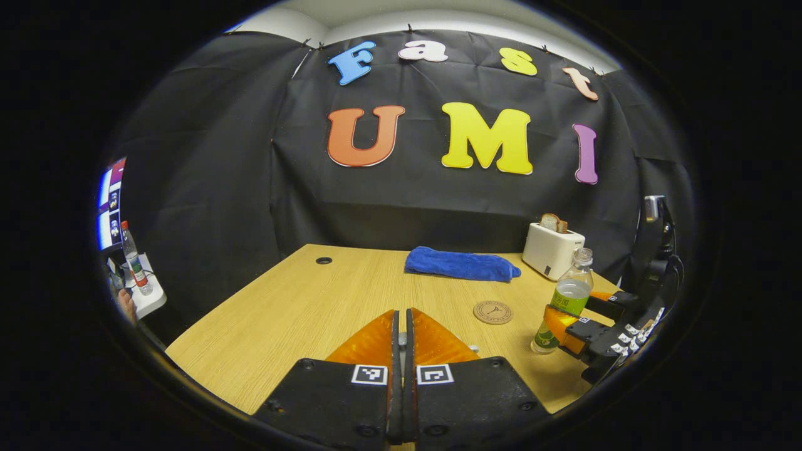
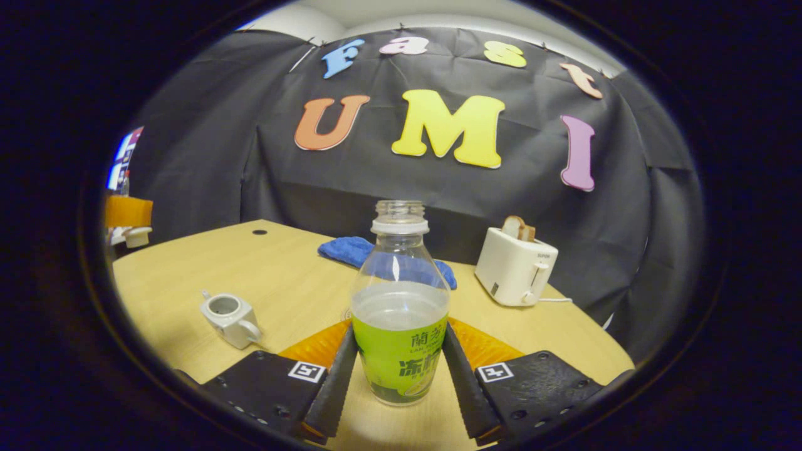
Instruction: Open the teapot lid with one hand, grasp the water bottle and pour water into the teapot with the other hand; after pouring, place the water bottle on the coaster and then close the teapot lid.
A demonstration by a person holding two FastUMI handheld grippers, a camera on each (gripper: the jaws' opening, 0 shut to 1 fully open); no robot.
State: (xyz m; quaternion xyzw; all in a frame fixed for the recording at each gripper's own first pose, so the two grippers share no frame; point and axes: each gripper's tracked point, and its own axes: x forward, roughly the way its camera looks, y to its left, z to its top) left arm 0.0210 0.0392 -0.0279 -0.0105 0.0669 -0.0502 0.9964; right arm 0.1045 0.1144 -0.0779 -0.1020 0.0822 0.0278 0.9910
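An uncapped water bottle with a green label, about half full, stands on the wooden table. My right gripper is shut on it, one finger pressed to each side of the label. In the left gripper view that bottle and the right gripper are at the right. The small white teapot sits lidless at the left. My left gripper is shut; in the right gripper view it hangs high at the left with the white lid under its fingers. A round cork coaster lies beside the bottle.
A folded blue towel lies at the back of the table. A white toaster with bread in it stands at the back right. A cable hole is at the back left. Off the table's left, a side stand holds another bottle.
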